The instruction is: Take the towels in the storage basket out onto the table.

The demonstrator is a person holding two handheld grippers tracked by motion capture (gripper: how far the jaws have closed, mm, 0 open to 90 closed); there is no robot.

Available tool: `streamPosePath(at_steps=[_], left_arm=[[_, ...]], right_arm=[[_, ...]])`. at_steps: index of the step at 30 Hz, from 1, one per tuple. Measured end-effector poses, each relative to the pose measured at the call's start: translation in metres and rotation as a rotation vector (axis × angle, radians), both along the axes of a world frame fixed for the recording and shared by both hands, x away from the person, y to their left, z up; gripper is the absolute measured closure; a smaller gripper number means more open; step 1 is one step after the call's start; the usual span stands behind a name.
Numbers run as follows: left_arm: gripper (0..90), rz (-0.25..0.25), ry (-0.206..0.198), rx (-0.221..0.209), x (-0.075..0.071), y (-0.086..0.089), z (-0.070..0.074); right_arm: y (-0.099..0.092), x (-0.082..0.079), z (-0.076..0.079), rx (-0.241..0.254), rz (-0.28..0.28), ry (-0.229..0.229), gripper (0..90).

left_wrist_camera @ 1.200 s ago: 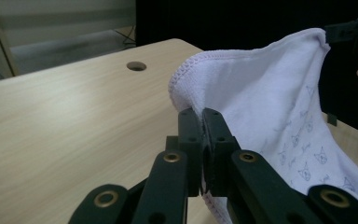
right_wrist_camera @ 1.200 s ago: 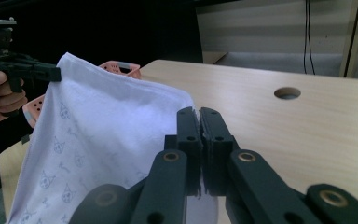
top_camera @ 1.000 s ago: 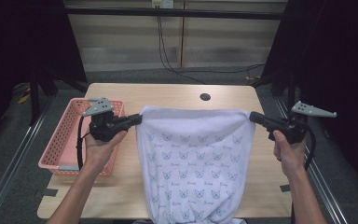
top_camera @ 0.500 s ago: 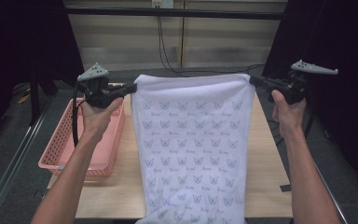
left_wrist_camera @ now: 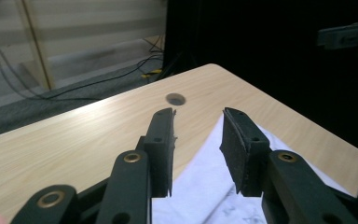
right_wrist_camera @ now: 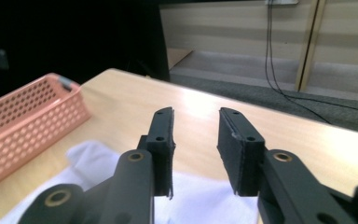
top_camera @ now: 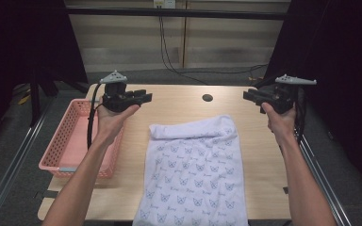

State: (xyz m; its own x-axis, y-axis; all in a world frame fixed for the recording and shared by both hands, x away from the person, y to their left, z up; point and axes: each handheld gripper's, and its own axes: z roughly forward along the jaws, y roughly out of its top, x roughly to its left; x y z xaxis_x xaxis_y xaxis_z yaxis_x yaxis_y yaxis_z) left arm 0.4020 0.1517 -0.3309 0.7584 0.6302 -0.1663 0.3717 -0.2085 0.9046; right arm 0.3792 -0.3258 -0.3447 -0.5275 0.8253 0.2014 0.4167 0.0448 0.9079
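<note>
1. You are holding the left gripper [top_camera: 143, 96] above the far left part of the table [top_camera: 179, 101], its jaws standing apart with nothing between them; the left gripper view is showing clear air between the pads.
2. You are holding the right gripper [top_camera: 248, 95] over the far right edge, jaws likewise parted and gripping nothing.
3. The white printed cloth [top_camera: 193, 174] is lying flat on the table between your arms, its near end hanging over the front edge, its far edge slightly rolled and puckered.
4. The pink basket [top_camera: 75, 141] is sitting at the table's left side, just beside your left forearm and apart from the cloth.
5. Risk: the overhanging end is likely pulling on the cloth, so it could be sliding toward you if you are nudging it while smoothing or folding.
6. Risk: if you are pinching the rolled far edge, you may be catching only one layer or a bunched part, giving a crooked fold.
7. Risk: swinging the left gripper low could be knocking the basket.
</note>
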Motion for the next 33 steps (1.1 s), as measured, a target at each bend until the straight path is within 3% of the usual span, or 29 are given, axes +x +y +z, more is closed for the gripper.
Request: streamPosePath(at_steps=[4,7,10,13,15,18,20,23,25,27,29,30,31,33], left_arm=[[66.4,-0.071,0.002,-0.002,-0.030,-0.011,-0.004],[67.9,-0.117,0.002,0.032,-0.052,-0.019,-0.012],[68.1,-0.143,0.026,0.009,-0.069,-0.024,-0.027],[68.3,-0.185,0.067,0.053,-0.085,-0.030,-0.052],[69.3,-0.205,0.115,0.058,-0.093,-0.032,-0.068],[69.2,-0.235,0.165,0.125,-0.109,-0.033,-0.096],[68.8,-0.237,0.227,0.160,-0.120,-0.027,-0.116],[66.6,-0.247,0.263,0.219,-0.133,-0.017,-0.138],[65.0,-0.215,0.297,0.243,-0.137,-0.007,-0.149],[62.3,-0.212,0.292,0.270,-0.139,0.002,-0.151],[58.9,-0.196,0.278,0.251,-0.140,0.010,-0.150],[58.9,-0.189,0.289,0.240,-0.140,0.014,-0.153],[58.3,-0.185,0.293,0.247,-0.141,0.014,-0.156],[58.2,-0.218,0.305,0.275,-0.142,0.011,-0.160]], right_arm=[[0.008,-0.028,-0.010,-0.039,0.044,0.017,62.8],[0.014,-0.056,-0.022,-0.061,0.085,0.040,61.2],[0.019,-0.081,-0.039,-0.077,0.118,0.072,60.7],[0.024,-0.102,-0.059,-0.067,0.143,0.107,60.4],[0.028,-0.114,-0.073,-0.066,0.171,0.148,60.4],[0.034,-0.131,-0.096,-0.078,0.204,0.208,61.7],[0.037,-0.139,-0.109,-0.102,0.229,0.250,63.6],[0.040,-0.149,-0.130,-0.141,0.269,0.326,67.3],[0.042,-0.153,-0.142,-0.194,0.270,0.360,66.2],[0.045,-0.154,-0.147,-0.247,0.263,0.367,62.5],[0.047,-0.154,-0.151,-0.253,0.250,0.359,63.3],[0.047,-0.154,-0.150,-0.260,0.250,0.357,65.2],[0.048,-0.155,-0.150,-0.290,0.243,0.348,78.4],[0.044,-0.155,-0.150,-0.298,0.230,0.367,88.6]])
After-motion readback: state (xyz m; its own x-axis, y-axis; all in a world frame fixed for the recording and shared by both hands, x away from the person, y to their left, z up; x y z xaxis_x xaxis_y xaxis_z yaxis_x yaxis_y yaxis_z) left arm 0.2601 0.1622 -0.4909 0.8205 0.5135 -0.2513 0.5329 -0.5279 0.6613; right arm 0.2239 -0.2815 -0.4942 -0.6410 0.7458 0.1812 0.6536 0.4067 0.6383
